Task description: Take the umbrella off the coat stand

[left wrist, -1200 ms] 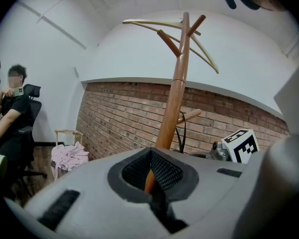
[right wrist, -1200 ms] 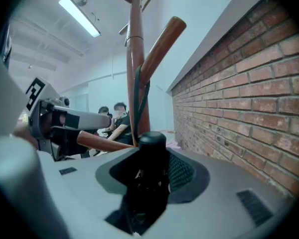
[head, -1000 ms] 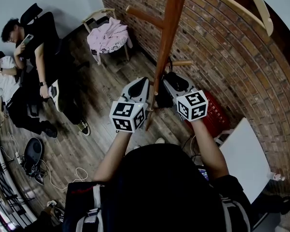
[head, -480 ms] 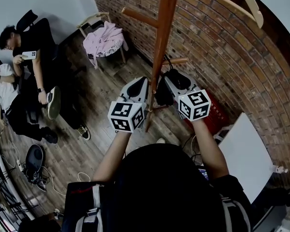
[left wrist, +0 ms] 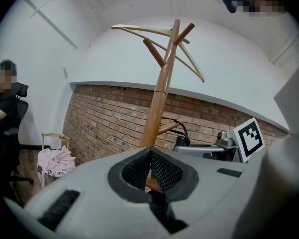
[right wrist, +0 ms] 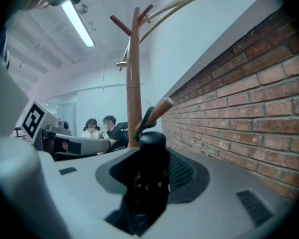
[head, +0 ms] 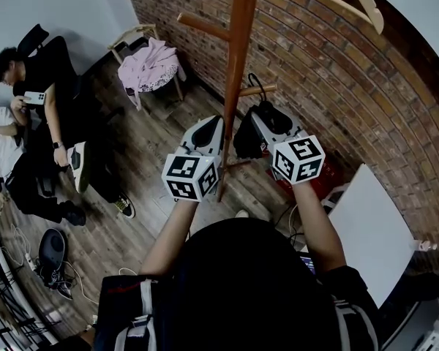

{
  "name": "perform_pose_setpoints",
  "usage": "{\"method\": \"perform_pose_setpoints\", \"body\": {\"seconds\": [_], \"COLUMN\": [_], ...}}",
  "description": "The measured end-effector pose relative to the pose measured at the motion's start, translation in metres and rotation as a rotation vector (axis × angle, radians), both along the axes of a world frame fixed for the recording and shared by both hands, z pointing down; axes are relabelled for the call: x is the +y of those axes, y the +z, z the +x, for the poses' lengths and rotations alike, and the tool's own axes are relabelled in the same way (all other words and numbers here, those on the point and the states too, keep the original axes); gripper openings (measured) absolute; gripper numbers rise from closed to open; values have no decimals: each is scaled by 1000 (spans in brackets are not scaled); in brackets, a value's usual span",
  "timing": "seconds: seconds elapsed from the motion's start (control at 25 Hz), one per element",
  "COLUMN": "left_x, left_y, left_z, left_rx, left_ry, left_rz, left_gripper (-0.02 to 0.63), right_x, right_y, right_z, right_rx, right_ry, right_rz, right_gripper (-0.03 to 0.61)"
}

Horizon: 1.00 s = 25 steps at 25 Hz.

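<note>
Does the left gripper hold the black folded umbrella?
No: the left gripper is shut and empty; the black folded umbrella sits in the right gripper.

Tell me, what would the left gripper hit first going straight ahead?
Probably the coat stand, whose wooden pole rises dead ahead of the left gripper; the gap between them is hard to judge.

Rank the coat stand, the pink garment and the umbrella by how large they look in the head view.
1. coat stand
2. pink garment
3. umbrella, partly hidden, so second and third are unsure
</note>
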<state>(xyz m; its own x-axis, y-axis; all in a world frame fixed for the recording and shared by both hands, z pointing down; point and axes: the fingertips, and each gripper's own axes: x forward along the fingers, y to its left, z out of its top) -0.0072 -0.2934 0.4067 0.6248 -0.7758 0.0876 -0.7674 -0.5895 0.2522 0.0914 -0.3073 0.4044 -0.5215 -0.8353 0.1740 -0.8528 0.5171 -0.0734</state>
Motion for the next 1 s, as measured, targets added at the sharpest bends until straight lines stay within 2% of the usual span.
{"method": "perform_pose_setpoints", "body": {"seconds": [0.68, 1.0], "left_x": [9, 22], "left_y": [-11, -12], "left_z": [22, 23], "left_rx": [-12, -9], "left_ry": [65, 89], "left_rz": [32, 34], "left_gripper": [18, 18], "right_x": [21, 37], "right_y": [-23, -25], "right_z": [33, 34], "right_rx": [-54, -56], "right_ry": [96, 118], "right_rz": [29, 32], "right_gripper": [163, 163]}}
